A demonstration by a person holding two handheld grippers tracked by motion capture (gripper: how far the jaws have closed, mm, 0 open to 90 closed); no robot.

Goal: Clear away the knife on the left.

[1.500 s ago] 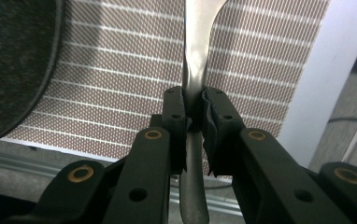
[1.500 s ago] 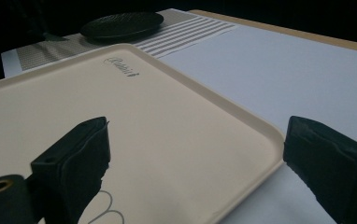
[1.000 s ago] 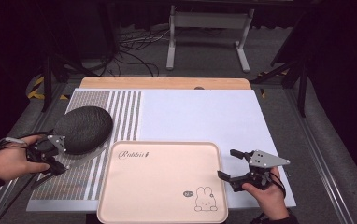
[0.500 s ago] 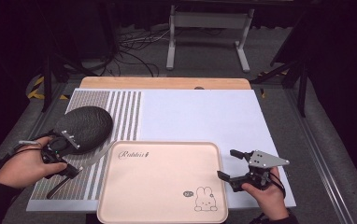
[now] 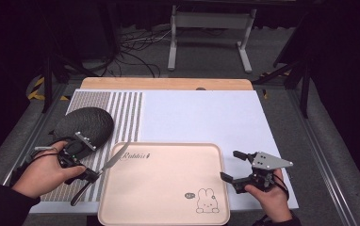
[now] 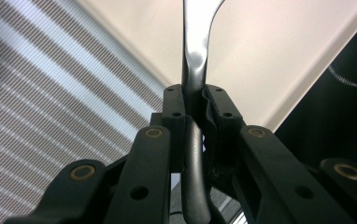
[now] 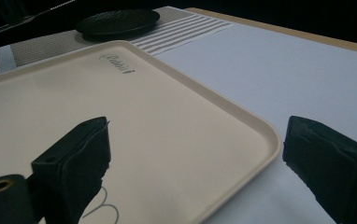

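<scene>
High view shows the left gripper (image 5: 89, 175) clamped on a knife (image 5: 113, 159) by its handle, blade over the cream tray (image 5: 168, 207) corner, so a thin grip could let it twist or drop, while the right gripper (image 5: 232, 165) rests jaws apart beside the tray.

Tray (image 5: 164, 188) at the near middle of the table (image 5: 206, 113). Left of it, striped mat (image 5: 117, 113), with dark plate (image 5: 84, 125) on the mat, behind the left gripper (image 5: 91, 167). Utensil (image 5: 114, 159) clamped in that gripper, tip over the tray's left edge. Right gripper (image 5: 232, 165) just beside the tray's right edge, jaws apart.
</scene>
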